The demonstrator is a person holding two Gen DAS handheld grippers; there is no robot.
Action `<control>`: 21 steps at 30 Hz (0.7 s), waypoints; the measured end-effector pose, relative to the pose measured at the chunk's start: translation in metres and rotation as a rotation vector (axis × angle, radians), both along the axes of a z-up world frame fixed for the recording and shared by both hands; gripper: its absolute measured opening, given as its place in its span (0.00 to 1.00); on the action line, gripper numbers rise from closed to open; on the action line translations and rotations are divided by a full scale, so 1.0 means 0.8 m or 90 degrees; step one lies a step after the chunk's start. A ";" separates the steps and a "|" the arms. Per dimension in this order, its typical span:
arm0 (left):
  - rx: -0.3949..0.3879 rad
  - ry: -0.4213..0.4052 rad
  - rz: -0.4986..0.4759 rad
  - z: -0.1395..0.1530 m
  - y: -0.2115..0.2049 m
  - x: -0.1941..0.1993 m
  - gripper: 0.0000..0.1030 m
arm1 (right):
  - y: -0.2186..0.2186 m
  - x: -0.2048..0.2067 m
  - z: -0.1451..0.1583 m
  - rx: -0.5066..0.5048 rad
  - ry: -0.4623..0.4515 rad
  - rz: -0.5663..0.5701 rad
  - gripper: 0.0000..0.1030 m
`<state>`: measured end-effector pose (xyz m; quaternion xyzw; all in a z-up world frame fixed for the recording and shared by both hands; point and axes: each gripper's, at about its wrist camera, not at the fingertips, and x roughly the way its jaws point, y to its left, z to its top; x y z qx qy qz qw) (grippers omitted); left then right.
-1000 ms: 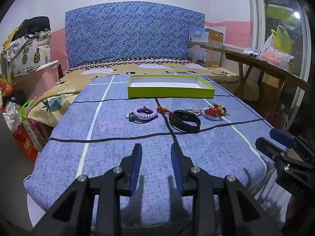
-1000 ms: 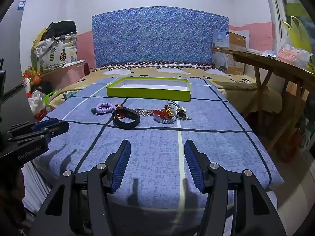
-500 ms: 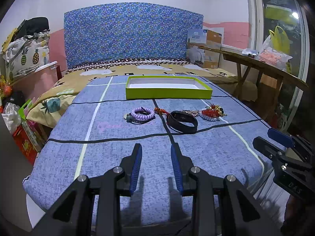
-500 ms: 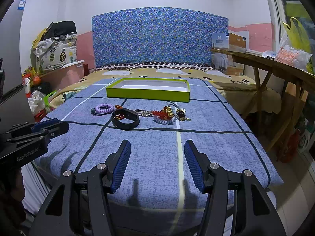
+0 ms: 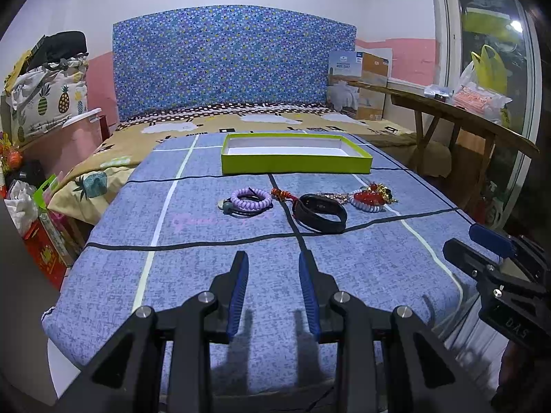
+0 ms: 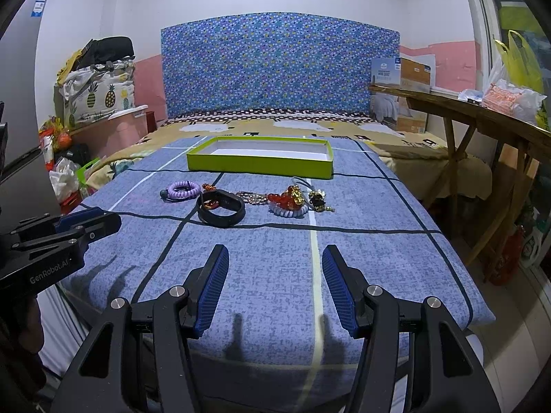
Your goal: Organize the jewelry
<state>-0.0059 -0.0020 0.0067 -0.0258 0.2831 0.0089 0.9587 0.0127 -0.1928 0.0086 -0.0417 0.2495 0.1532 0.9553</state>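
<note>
A blue bed cover (image 5: pixel 213 241) with black and white lines lies over the bed, and the jewelry sits in a row across its middle. At the left of the row is a purple coil bracelet (image 5: pixel 250 199), with a dark round bead (image 6: pixel 164 193) just beside it on the left. Next to the right is a small red and gold charm (image 5: pixel 280 193), then a black band (image 5: pixel 319 212) that comes a bit nearer than the rest. Behind the band a thin gold chain (image 6: pixel 253 199) runs to the right. At the right end is a white coil bracelet (image 6: pixel 288 210) with red beads (image 5: pixel 369 197) and gold charms (image 6: pixel 318 199) piled on it. Farther back, apart from the row, is a green tray (image 5: pixel 295 164) with a white inside, and nothing can be seen in it. The left gripper (image 5: pixel 272 296) hangs over the near part of the cover with its 2 blue pads a narrow way apart, holding nothing. The right gripper (image 6: pixel 275 289) hangs over the near part too, with its pads spread wide, holding nothing. Both are well apart from the jewelry. A blue dotted headboard (image 5: pixel 227 65) stands at the far end of the bed, and a wooden table (image 6: pixel 482 117) is on the right.
</note>
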 end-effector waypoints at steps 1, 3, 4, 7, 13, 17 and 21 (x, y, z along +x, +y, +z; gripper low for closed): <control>0.000 0.000 0.000 0.000 0.000 0.000 0.31 | 0.000 0.000 -0.001 0.000 0.000 0.000 0.55; -0.001 0.000 -0.001 0.000 0.000 0.000 0.31 | 0.000 0.000 -0.002 0.000 0.001 0.000 0.55; 0.000 0.000 0.000 0.000 0.000 0.000 0.31 | 0.000 0.000 -0.001 0.000 0.001 0.000 0.55; 0.000 0.000 0.000 0.000 0.000 0.000 0.31 | 0.002 -0.001 -0.004 0.000 0.001 0.000 0.55; 0.001 -0.001 0.001 0.000 0.001 0.000 0.31 | 0.002 -0.001 -0.004 -0.001 -0.001 0.000 0.55; 0.000 -0.001 0.001 0.000 0.001 0.000 0.31 | 0.003 -0.001 -0.004 -0.002 0.000 0.001 0.55; 0.000 0.001 0.000 0.000 0.001 0.000 0.31 | 0.003 -0.001 -0.004 -0.001 0.001 0.001 0.55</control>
